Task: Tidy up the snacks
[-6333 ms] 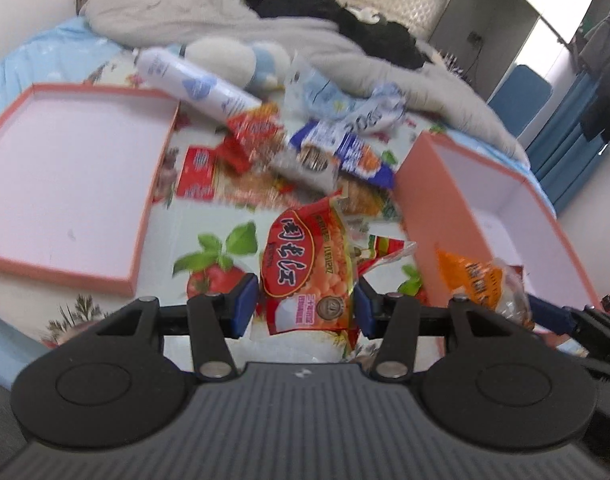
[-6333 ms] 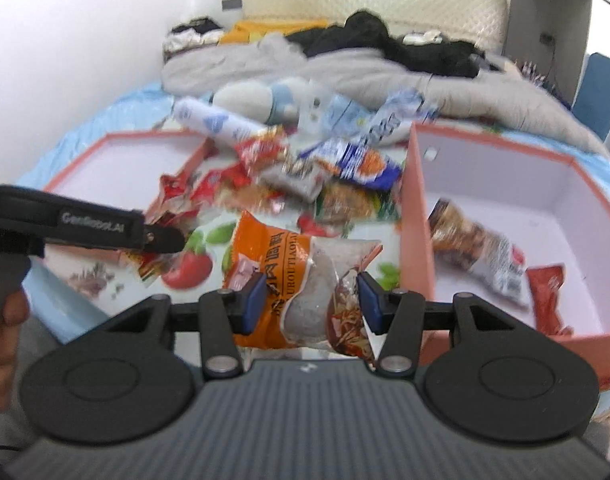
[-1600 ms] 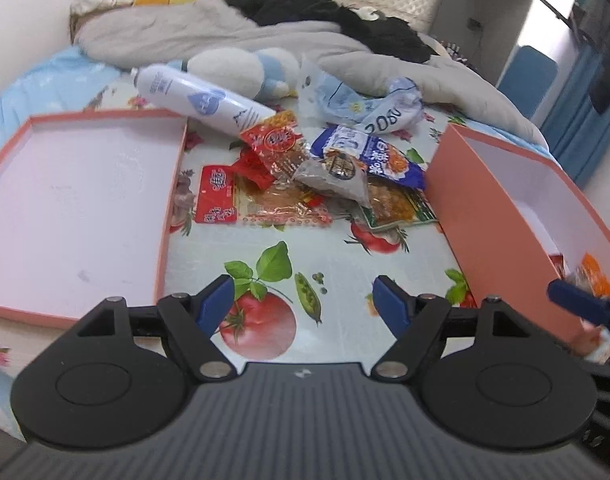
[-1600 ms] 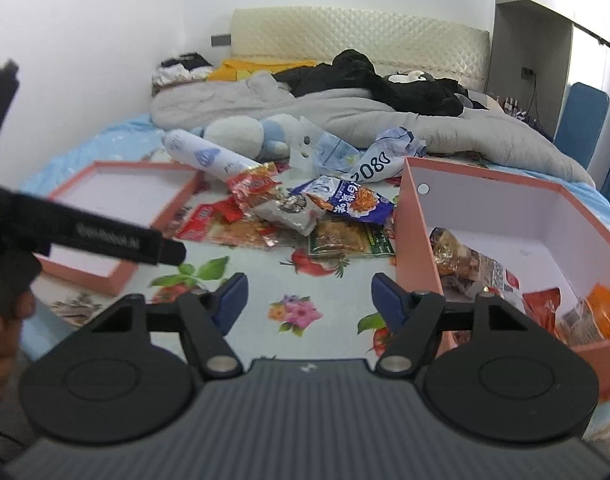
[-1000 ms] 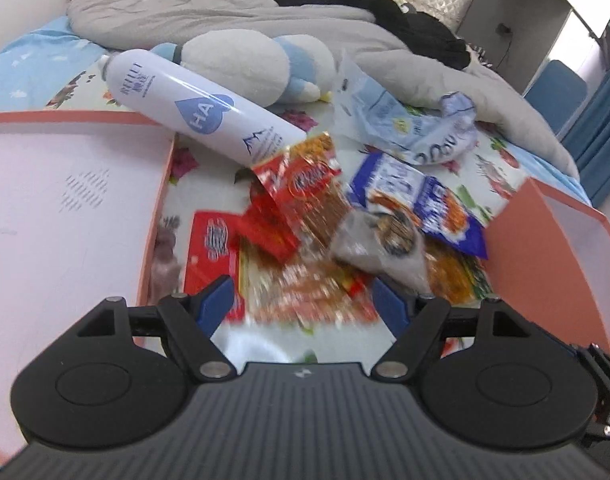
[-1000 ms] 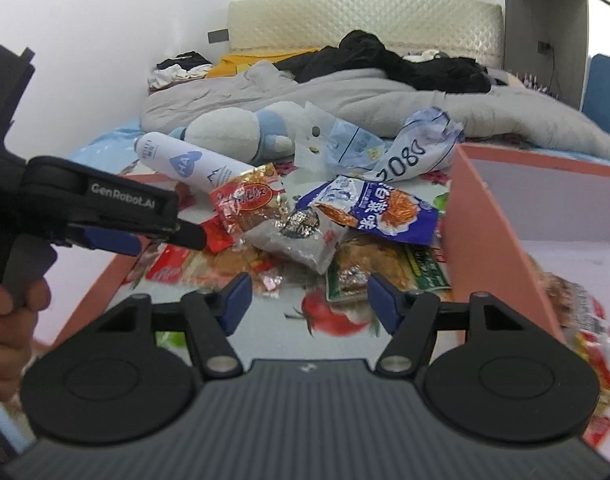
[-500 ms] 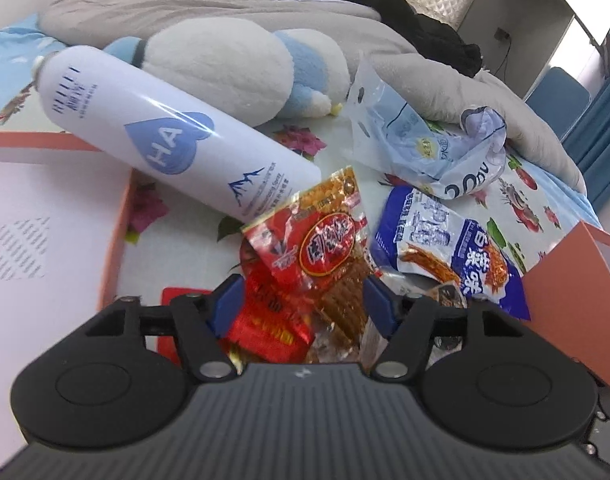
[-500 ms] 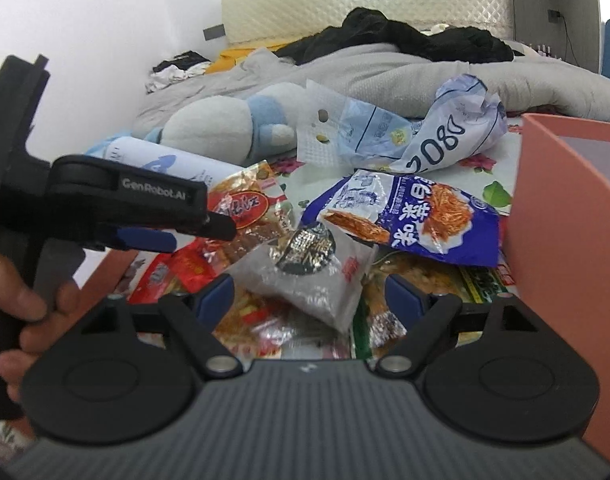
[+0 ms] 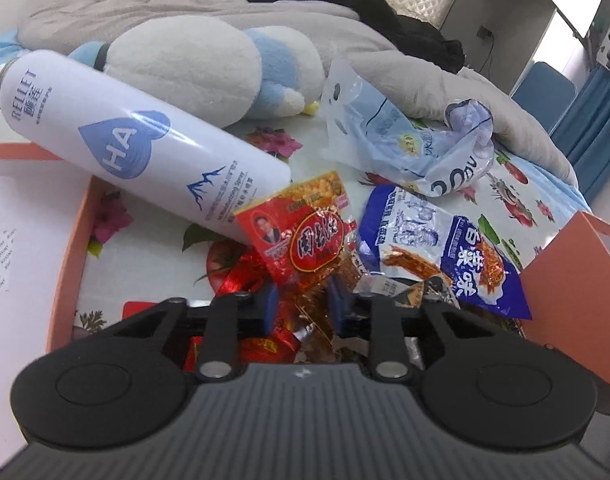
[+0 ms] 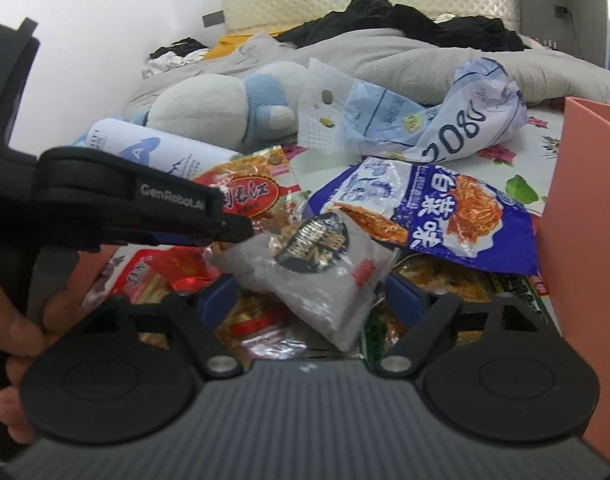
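Two grippers | left gripper (image 9: 301, 300) jaws closing on red packet (image 9: 301, 236) | right gripper (image 10: 311, 300) jaws closing around clear packet (image 10: 317, 280)

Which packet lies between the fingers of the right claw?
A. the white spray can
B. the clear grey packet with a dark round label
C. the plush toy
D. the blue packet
B: the clear grey packet lies between the closing fingers of the right claw.

Clear snack pouch (image 10: 325, 276) between the right gripper (image 10: 311, 294)'s closing, not yet touching jaws.
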The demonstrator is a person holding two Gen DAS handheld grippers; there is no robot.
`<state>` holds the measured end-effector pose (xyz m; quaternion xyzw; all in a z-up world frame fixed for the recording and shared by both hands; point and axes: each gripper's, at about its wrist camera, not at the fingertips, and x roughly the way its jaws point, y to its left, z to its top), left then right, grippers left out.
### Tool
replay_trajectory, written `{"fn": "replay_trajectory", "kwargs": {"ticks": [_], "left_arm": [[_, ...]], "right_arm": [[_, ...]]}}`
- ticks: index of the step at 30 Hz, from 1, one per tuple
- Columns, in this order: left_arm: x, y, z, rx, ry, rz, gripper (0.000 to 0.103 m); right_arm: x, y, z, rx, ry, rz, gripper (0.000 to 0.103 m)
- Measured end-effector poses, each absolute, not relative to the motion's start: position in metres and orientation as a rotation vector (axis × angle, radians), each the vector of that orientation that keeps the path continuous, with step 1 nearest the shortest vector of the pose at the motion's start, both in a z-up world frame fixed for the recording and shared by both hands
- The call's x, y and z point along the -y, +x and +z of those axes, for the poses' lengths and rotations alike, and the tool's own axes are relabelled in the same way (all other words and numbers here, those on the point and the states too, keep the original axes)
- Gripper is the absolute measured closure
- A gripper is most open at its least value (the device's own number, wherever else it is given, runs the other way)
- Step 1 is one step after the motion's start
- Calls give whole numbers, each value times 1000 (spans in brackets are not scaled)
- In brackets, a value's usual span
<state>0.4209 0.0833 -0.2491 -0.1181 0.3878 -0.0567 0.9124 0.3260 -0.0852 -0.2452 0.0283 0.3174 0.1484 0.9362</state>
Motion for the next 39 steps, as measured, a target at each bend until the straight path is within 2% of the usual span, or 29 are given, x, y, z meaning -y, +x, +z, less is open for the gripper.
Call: {"fn": "replay_trajectory", "kwargs": {"ticks": [1, 2, 3, 6, 9, 21, 39], "left_arm": [[-80, 420, -249, -793, -221, -118, 78], [-77, 419, -247, -786, -204, -123, 86], [-75, 418, -246, -785, -194, -124, 89], [-75, 414, -242, -786, -198, -124, 93], [-77, 402, -235, -775, -222, -130, 95], [-71, 317, -195, -726, -215, -97, 99], [-72, 171, -183, -746, -277, -17, 100]], "right_arm": [[85, 326, -245, -647, 56, 303, 25], [85, 326, -244, -647, 52, 304, 27], [85, 326, -243, -646, 51, 304, 28], [87, 324, -240, -652, 53, 298, 45], [91, 318, -237, -656, 58, 299, 49], [107, 261, -207, -637, 42, 278, 59], [114, 150, -177, -646, -88, 327, 73]]}}
